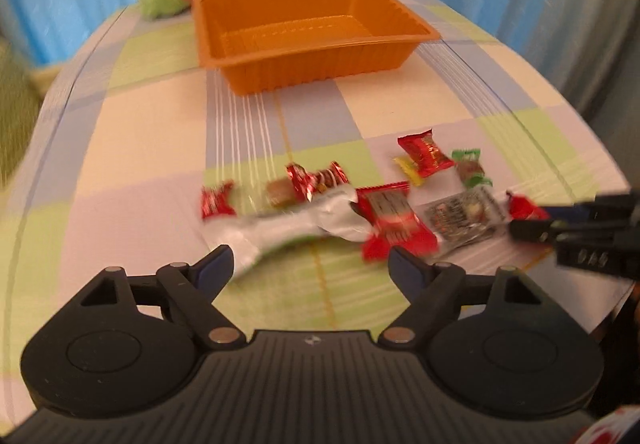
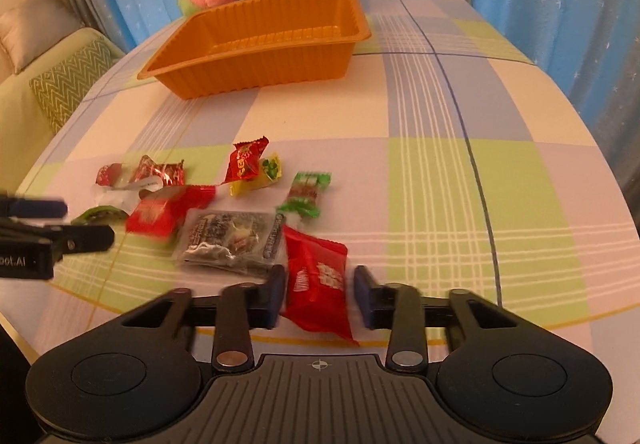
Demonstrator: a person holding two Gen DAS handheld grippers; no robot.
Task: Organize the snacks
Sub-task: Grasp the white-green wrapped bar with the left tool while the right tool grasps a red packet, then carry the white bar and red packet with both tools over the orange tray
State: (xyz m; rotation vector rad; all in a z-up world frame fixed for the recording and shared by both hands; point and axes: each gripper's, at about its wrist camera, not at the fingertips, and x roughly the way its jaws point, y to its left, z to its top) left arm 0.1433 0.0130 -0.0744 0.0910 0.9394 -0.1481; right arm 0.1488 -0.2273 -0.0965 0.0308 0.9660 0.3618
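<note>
The right tool [image 2: 320, 294] has a red foil snack packet [image 2: 318, 284] between its blue pads, one pad touching, the other just clear: not yet clenched. The left tool [image 1: 310, 264] stands released above the white-and-green long wrapper [image 1: 288, 230]. More small wrapped snacks lie just ahead on the checked counter [image 2: 440, 172]. The ribbed orange plastic tray [image 1: 312, 32] sits well beyond both tools.
</note>
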